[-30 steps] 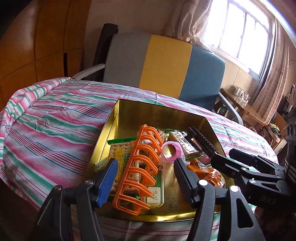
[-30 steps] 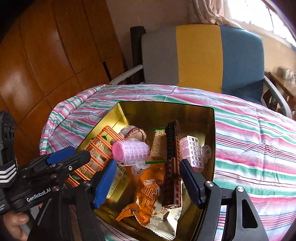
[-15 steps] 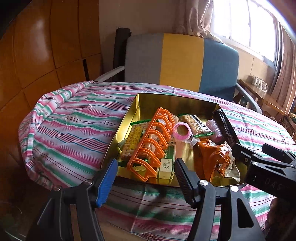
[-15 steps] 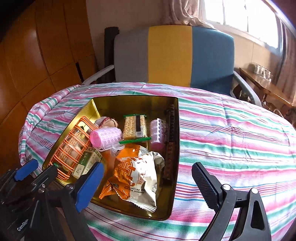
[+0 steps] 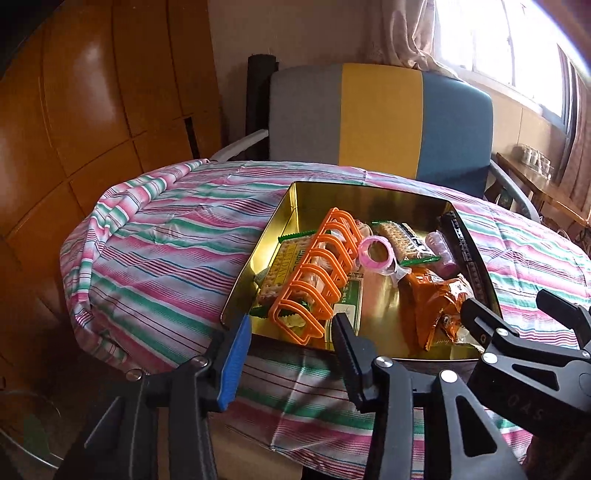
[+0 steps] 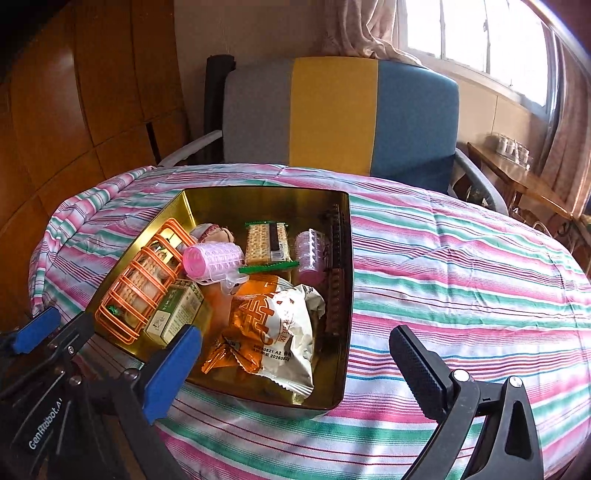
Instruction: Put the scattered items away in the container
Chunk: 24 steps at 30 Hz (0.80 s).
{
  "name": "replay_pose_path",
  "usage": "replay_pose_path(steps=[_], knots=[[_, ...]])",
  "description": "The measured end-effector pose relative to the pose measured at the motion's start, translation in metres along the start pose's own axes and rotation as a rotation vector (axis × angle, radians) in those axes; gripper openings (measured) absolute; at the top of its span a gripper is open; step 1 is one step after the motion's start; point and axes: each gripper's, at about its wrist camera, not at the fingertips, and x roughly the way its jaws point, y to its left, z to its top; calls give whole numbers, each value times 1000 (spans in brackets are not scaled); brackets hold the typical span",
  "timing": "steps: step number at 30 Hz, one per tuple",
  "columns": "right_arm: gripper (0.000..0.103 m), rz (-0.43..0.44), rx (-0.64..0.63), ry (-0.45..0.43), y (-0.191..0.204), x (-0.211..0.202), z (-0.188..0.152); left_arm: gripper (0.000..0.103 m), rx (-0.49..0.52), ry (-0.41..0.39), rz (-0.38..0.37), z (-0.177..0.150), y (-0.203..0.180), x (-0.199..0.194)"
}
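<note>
Gold tin (image 6: 343,295) on striped cloth (image 6: 461,280) holds everything: orange rack (image 6: 142,280), pink rollers (image 6: 214,258), crackers (image 6: 266,240), snack bag (image 6: 273,325); no strays visible, so left gripper (image 5: 291,354) and right gripper (image 6: 295,369) hang spread, empty, near table edge

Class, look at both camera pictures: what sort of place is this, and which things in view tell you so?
Most likely a room in a home. A grey, yellow and blue armchair stands behind a table under a pink-and-green striped cloth, a curtained window lets in daylight, and wooden wall panels line the side.
</note>
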Motion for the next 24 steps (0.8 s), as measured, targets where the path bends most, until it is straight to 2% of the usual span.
replay_pose_path(steps=[16, 24], knots=[[103, -2, -33, 5, 13, 1, -4, 44, -25, 56, -37, -3, 2, 8], [103, -12, -39, 8, 14, 3, -4, 44, -19, 50, -33, -4, 1, 9]])
